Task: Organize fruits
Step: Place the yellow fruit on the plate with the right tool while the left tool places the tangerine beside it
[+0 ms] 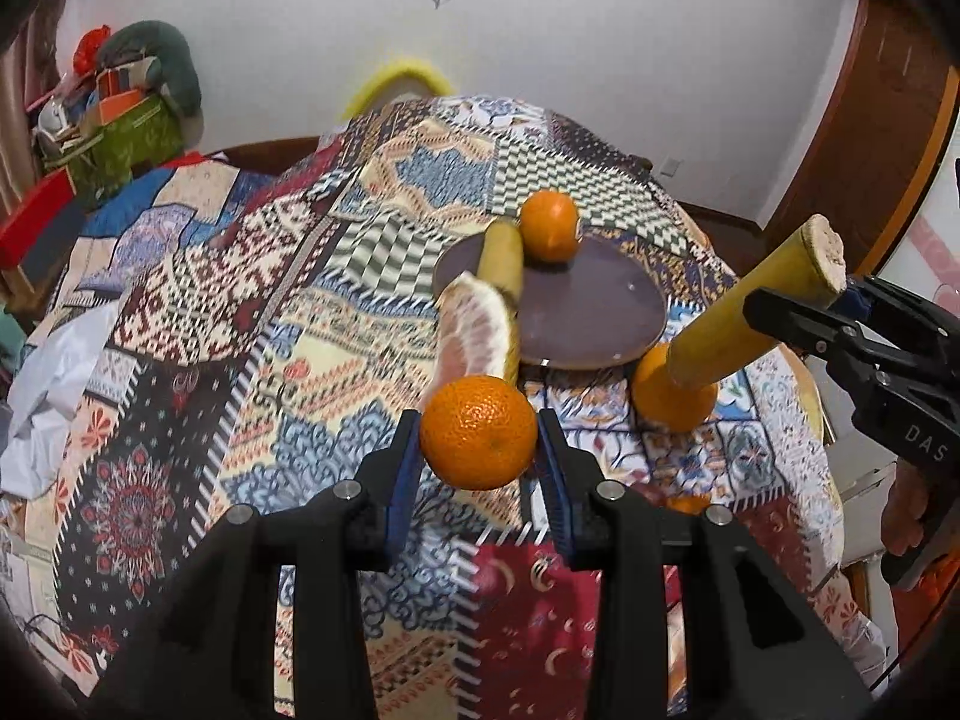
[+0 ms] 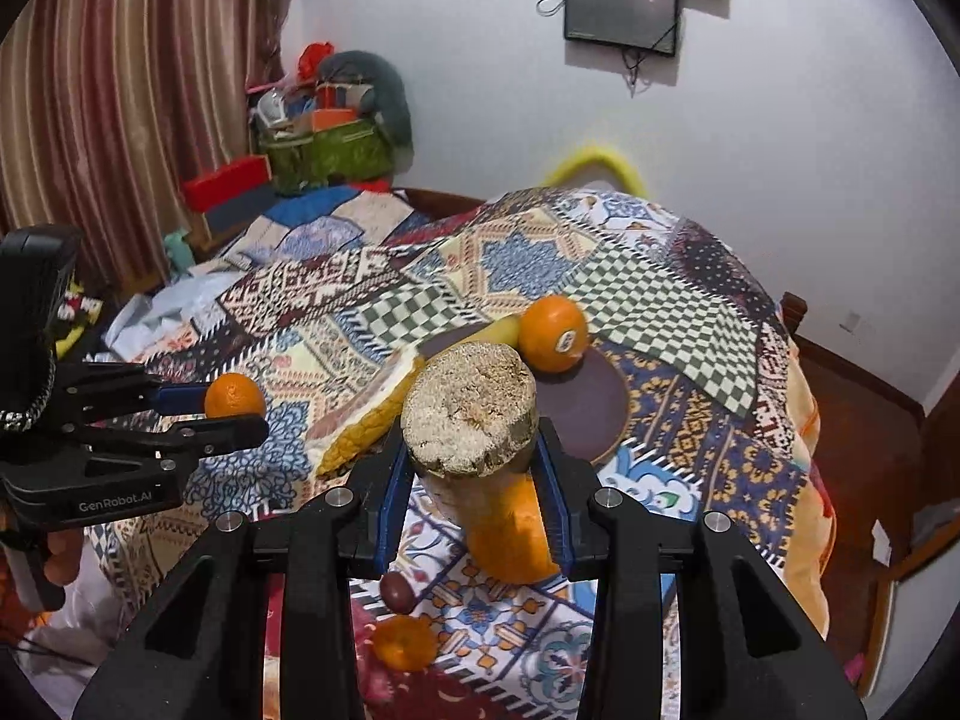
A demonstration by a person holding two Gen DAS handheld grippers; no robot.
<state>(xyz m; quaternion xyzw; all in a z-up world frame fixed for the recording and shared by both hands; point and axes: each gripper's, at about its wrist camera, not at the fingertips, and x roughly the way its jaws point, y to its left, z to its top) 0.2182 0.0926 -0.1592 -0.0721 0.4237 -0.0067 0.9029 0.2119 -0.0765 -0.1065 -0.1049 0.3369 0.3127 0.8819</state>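
Pomelo wedge (image 1: pixel 474 330) leans against plate (image 1: pixel 591 324) beside banana (image 1: pixel 501 261).

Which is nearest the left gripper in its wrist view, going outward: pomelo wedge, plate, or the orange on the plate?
1. Pomelo wedge, just beyond the gripper.
2. Plate, behind it, slightly right.
3. Orange on the plate, at the far rim.
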